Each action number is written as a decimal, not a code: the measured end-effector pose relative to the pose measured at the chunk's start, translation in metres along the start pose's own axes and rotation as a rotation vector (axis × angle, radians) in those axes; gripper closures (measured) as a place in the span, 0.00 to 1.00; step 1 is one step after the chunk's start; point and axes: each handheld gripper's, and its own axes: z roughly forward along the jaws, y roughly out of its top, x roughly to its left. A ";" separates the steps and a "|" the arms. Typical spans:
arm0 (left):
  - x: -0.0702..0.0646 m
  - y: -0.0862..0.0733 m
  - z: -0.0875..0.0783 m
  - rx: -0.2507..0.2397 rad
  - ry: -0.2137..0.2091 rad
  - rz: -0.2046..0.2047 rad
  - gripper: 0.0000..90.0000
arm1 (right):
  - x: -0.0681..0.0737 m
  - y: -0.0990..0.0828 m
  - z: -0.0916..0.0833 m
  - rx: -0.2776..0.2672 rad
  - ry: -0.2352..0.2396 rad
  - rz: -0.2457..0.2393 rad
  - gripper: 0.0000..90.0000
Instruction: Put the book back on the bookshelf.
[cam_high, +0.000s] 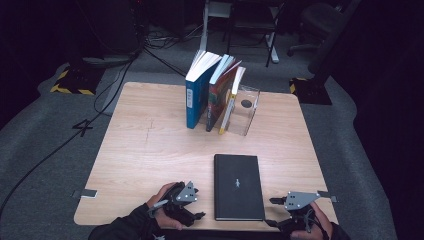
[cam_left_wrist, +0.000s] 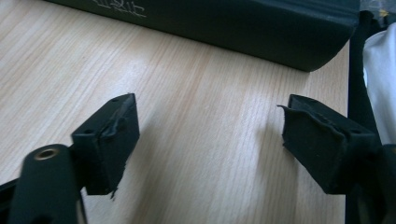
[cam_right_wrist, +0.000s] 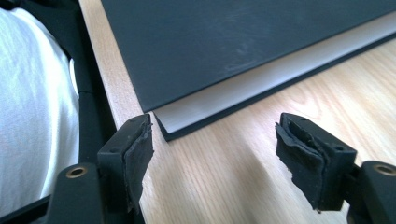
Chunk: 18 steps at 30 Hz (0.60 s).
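Pale wood is what you're working on: one table (cam_high: 150, 150), with one black book (cam_high: 238, 186) lying flat on it near your edge. Beyond the black book, toward the far edge, three books stand upright in a row, a blue one (cam_high: 196, 95), a red one (cam_high: 220, 92) and a thin yellow-edged one (cam_high: 231, 100), the last leaning against one clear box (cam_high: 246, 111). A small pale mark sits on the black book's cover; you can't read it from above. In your left gripper view, faint lettering runs along the book's spine, too blurred to read.

You hold two grippers. Your left gripper (cam_high: 199, 216) rests just left of the black book, its jaws spread wide over bare wood, the book's spine (cam_left_wrist: 224, 28) ahead of them and apart from them. Your right gripper (cam_high: 272, 212) sits just right of the book, jaws likewise released and empty; the book's near corner (cam_right_wrist: 163, 128) lies just beside one pad (cam_right_wrist: 137, 154), page edges facing the gap.
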 end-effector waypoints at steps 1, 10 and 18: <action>0.000 0.000 0.000 0.000 0.000 0.000 0.20 | 0.000 0.000 0.000 0.000 0.000 0.000 0.31; -0.011 0.010 0.010 0.004 0.003 0.019 0.18 | 0.010 0.009 0.021 -0.020 -0.016 -0.032 0.32; -0.005 0.011 0.012 0.005 0.013 0.030 0.17 | 0.010 0.019 0.033 -0.030 -0.038 -0.006 0.29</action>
